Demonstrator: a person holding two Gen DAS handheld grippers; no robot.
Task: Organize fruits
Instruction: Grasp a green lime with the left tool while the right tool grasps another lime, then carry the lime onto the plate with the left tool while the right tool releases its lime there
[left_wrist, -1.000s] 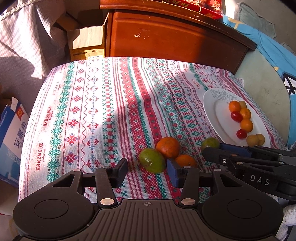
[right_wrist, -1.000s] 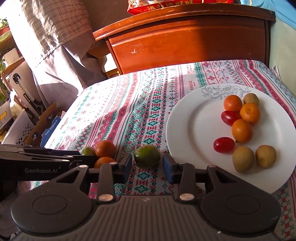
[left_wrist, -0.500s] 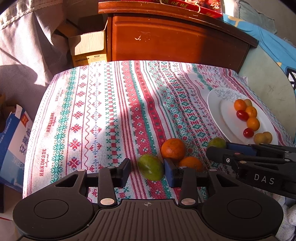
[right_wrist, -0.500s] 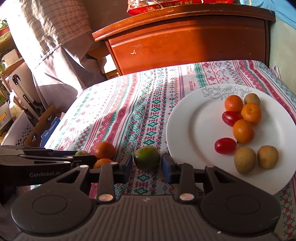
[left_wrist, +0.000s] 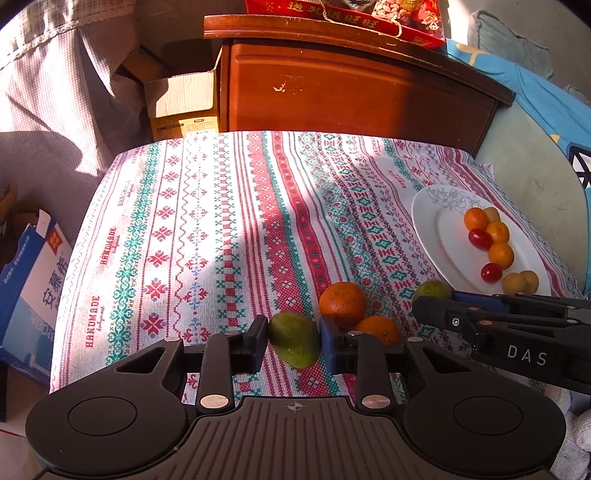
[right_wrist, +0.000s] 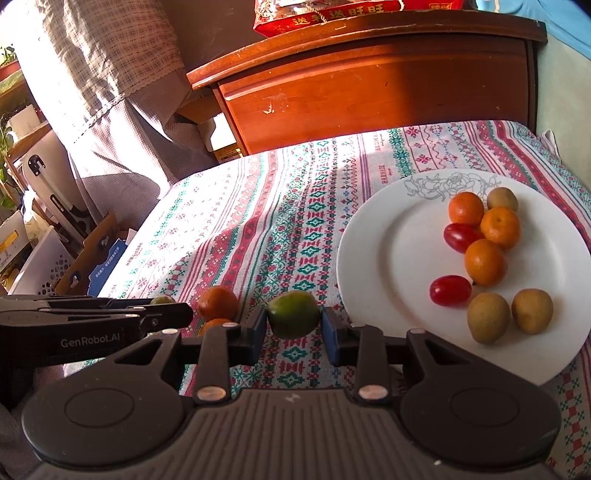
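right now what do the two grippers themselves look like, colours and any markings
Both are matte black plastic with ribbed bodies, round side discs and silver rivets. The left gripper has one black and one blue pad; the right gripper looks the same. Side lettering reads GenRobot.AI on the left, DAS on the right. A white knit glove shows.

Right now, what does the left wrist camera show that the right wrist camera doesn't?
Only the left wrist view: the left gripper seen head-on, its jaws closing with a green fruit between them, and the DAS lettering on the other gripper's side.

Only the right wrist view: the right gripper seen head-on, clamped on a second green fruit, and a white perforated basket on the floor.

Both: the white plate of small fruit, two oranges, the striped tablecloth and the wooden cabinet.
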